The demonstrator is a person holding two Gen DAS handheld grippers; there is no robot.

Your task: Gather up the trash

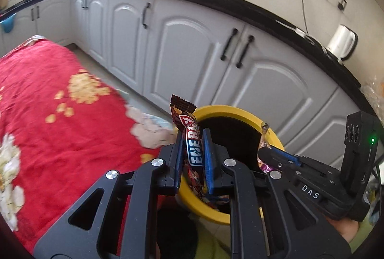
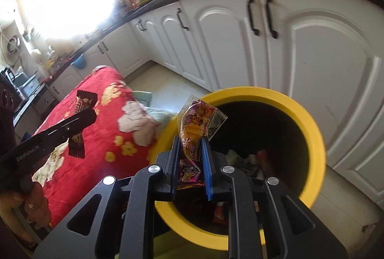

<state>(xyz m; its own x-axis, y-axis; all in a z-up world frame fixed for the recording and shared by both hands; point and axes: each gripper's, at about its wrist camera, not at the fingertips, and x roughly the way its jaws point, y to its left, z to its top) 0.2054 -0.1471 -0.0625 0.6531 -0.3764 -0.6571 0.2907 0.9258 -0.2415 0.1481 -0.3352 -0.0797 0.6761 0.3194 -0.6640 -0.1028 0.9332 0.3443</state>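
Brown and glossy, the ENERGY bar wrapper [image 1: 192, 139] stands upright, clamped in your left gripper [image 1: 193, 151] at the yellow bin [image 1: 240, 111] rim. Your right gripper [image 2: 190, 158] pinches a crumpled purple-orange candy wrapper [image 2: 196, 122] above the bin mouth.

A yellow bin [image 2: 309, 129] stands on the pale tiled kitchen floor [image 1: 144, 105], beside a bed draped in a red floral blanket [image 1: 60, 115].
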